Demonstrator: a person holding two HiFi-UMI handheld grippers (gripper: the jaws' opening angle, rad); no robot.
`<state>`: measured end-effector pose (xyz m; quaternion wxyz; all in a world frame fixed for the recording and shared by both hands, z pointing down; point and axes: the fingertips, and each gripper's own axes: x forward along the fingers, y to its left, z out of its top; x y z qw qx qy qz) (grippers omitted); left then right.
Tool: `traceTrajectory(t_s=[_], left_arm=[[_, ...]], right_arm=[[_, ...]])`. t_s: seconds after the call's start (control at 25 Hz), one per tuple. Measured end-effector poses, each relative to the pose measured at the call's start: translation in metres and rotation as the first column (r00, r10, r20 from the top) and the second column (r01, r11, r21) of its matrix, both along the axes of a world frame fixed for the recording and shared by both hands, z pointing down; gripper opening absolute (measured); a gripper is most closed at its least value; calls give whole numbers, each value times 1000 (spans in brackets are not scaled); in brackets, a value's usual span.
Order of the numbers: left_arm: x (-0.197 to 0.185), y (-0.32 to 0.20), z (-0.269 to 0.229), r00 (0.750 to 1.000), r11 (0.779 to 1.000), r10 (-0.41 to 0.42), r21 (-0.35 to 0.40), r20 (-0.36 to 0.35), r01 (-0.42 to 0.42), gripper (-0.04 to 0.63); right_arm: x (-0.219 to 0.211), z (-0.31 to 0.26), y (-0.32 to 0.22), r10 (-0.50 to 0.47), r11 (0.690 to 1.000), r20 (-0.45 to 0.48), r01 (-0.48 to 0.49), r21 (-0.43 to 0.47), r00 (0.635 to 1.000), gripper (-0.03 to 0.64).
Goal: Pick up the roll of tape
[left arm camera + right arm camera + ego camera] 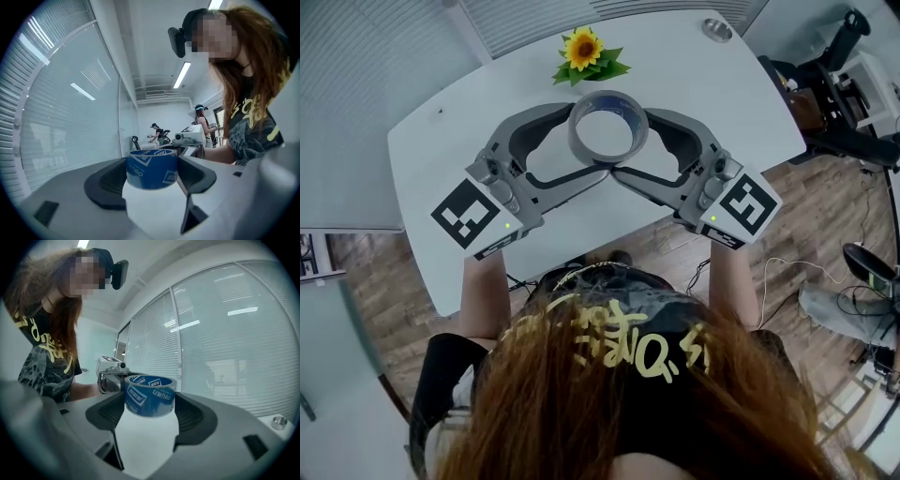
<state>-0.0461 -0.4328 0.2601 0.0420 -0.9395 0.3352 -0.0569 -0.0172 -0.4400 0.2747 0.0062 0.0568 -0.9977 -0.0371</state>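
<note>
A blue roll of tape [607, 154] hangs in the air above the white table [469, 150], caught between my two grippers. My left gripper [584, 147] comes in from the left and my right gripper [635, 147] from the right, both pointing level, tips meeting round the roll. In the left gripper view the roll of tape [152, 171] stands upright between the black pads [110, 180] of the left gripper [152, 182], touching both. The right gripper view shows the tape [150, 401] wedged the same way in my right gripper [150, 417].
A sunflower decoration [584, 52] lies at the table's far edge, and a small metal cup [717, 28] stands at the far right corner. Chairs and cables [853, 112] crowd the wooden floor to the right. Other people [157, 133] stand far off in the room.
</note>
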Motion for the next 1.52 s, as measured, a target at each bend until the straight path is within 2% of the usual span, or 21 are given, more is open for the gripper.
traceTrajectory(t_s=[0.64, 0.88, 1.0, 1.52], left_arm=[[-1, 1, 6, 1000, 1000, -16, -5, -12, 16, 337], [3, 1, 1, 997, 1000, -6, -20, -78, 5, 337], [5, 1, 2, 998, 1000, -7, -18, -65, 6, 337], [10, 2, 3, 996, 1000, -9, -20, -84, 7, 337]], right_arm=[[-1, 6, 0, -10, 1000, -24, 10, -19, 1000, 341], [5, -1, 1, -2, 1000, 2, 2, -27, 1000, 341], [6, 0, 2, 1, 1000, -17, -1, -12, 1000, 341], [12, 0, 3, 2, 1000, -23, -2, -12, 1000, 338]])
